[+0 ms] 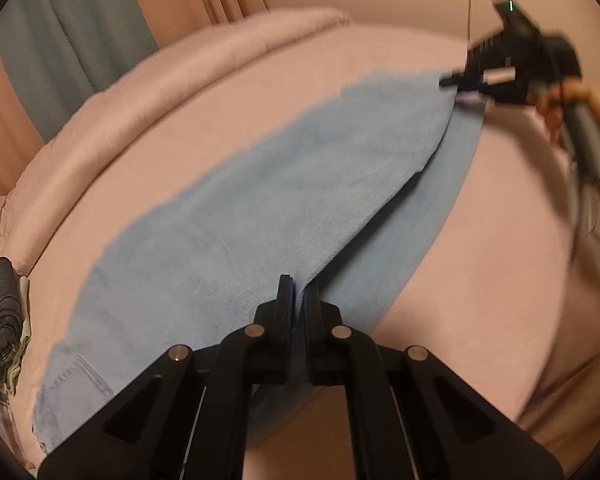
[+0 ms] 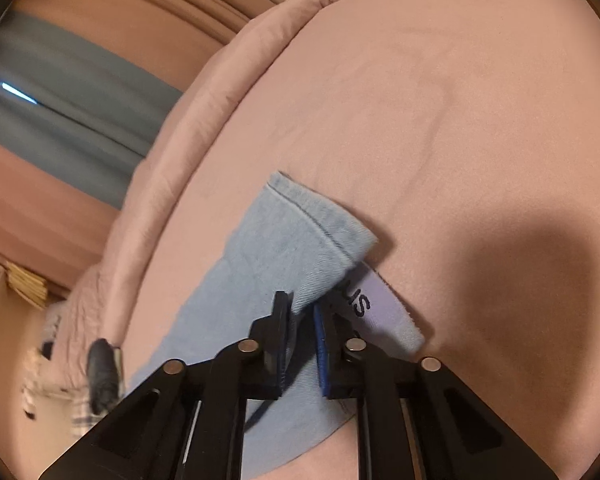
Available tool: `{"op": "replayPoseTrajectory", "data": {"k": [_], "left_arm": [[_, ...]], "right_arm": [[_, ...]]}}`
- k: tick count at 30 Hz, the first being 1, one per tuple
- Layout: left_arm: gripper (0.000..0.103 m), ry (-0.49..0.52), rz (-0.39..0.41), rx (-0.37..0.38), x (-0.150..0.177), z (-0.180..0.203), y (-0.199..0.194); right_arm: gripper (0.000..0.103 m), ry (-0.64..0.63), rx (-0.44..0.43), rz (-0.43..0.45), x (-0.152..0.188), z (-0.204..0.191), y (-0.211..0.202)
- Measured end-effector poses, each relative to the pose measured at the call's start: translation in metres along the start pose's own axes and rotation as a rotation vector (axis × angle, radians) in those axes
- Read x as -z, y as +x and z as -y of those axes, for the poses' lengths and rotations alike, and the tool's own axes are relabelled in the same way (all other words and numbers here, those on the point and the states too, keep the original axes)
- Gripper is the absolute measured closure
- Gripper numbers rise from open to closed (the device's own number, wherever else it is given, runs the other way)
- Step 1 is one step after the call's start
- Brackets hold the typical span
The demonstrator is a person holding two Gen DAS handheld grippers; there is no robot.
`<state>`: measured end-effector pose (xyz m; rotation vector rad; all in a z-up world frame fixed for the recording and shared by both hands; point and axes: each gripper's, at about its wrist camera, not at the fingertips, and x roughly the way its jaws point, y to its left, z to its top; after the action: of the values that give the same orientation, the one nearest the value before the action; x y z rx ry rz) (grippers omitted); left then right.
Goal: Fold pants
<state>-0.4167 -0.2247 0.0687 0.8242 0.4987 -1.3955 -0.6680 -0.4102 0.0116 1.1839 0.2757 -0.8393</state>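
Note:
Light blue denim pants lie stretched across a pink bed. My left gripper is shut on the near edge of the upper leg, lifting it off the leg beneath. My right gripper shows at the far end, gripping the cuff. In the right wrist view my right gripper is shut on the hemmed cuff of the pants, with a lilac inner layer bearing dark print beside it.
A rolled pink duvet runs along the bed's far side. A dark grey garment and plaid cloth sit at the bed's left end. Grey curtains hang behind. The bed surface is bare to the right.

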Motion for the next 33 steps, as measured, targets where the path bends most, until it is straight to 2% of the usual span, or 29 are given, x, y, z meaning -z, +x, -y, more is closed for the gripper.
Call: {"op": "replayPoseTrajectory", "data": {"k": [3,6,11,14,18,19,20,21,22,24,26,30,31,33], "left_arm": [[0.099,-0.006,0.027,0.042,-0.005,-0.005,-0.018],[0.099,0.033,-0.003,0.079,0.001,0.002,-0.014],[0.099,0.066,-0.089,0.098,0.012,0.015,0.017],[0.095,0.050,-0.109,0.101,0.015,0.013,0.023],[0.092,0.026,-0.104,0.124,0.013,0.011,0.012],[0.086,0.008,-0.093,0.137,0.014,0.008,0.004],[0.072,-0.018,-0.077,0.145,0.014,0.003,-0.004],[0.064,-0.052,-0.055,0.155,0.014,-0.005,-0.011],[0.052,-0.087,-0.030,0.161,0.017,-0.013,-0.019],[0.047,-0.169,0.009,0.161,0.017,-0.030,-0.027],[0.048,-0.277,0.023,0.110,0.022,-0.057,-0.029],[0.049,-0.492,-0.024,-0.028,0.040,-0.107,-0.020],[0.049,-0.545,-0.038,-0.067,0.047,-0.121,-0.018],[0.049,-0.603,-0.061,-0.144,0.061,-0.140,-0.016]], "right_arm": [[0.092,-0.022,-0.026,0.024,-0.001,-0.010,-0.018],[0.092,-0.050,0.003,0.034,0.002,-0.015,-0.032],[0.092,-0.032,0.107,-0.039,0.018,0.008,-0.015],[0.093,-0.040,0.095,-0.026,0.021,0.011,-0.016],[0.092,-0.036,0.111,-0.080,0.013,0.010,-0.018],[0.091,-0.029,0.117,-0.078,0.010,0.009,-0.022],[0.083,-0.038,0.143,-0.057,0.008,0.005,-0.028],[0.066,-0.067,0.181,-0.028,0.007,0.000,-0.034],[0.059,-0.113,0.226,0.012,0.007,-0.008,-0.041],[0.055,-0.218,0.245,0.056,0.011,-0.028,-0.049],[0.055,-0.329,0.180,0.025,0.022,-0.055,-0.043],[0.055,-0.550,-0.004,-0.144,0.069,-0.116,-0.006],[0.059,-0.626,-0.036,-0.180,0.088,-0.135,0.006],[0.079,-0.735,-0.076,-0.229,0.118,-0.162,0.023]]}}
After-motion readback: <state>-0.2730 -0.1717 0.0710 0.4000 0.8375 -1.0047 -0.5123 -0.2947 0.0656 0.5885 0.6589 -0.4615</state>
